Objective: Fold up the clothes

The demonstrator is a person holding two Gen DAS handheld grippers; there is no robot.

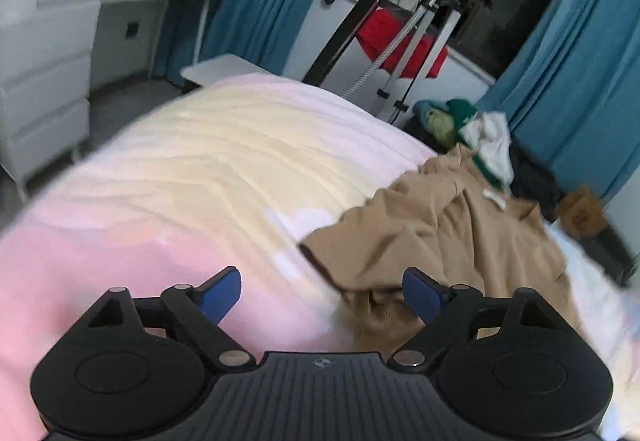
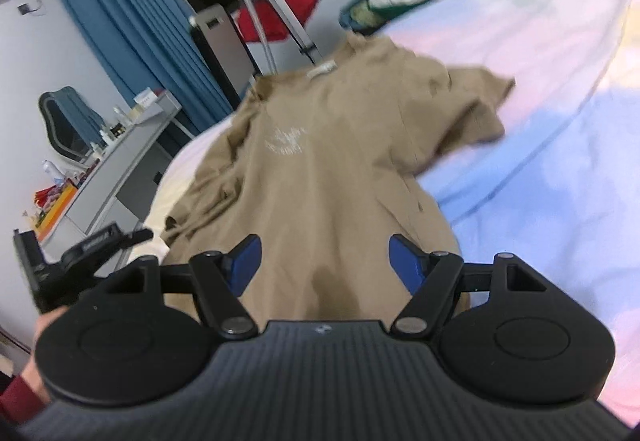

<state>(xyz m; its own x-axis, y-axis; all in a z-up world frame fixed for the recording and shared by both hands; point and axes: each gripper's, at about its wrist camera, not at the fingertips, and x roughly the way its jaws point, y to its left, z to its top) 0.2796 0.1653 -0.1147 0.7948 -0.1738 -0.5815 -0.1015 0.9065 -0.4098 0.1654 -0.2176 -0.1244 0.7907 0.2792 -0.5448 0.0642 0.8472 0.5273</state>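
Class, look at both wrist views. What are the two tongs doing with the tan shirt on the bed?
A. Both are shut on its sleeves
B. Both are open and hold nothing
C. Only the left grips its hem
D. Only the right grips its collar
B: the left tongs and the right tongs both stand wide open, blue pads apart, with the tan shirt lying loose on the bed.

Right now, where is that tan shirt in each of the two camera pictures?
Left wrist view: the tan shirt lies crumpled at lower right on the bed, reaching under the right jaw.
Right wrist view: the shirt fills the centre, spread out ahead of the open jaws.
Shared landmark: the red cloth on the rack behind.
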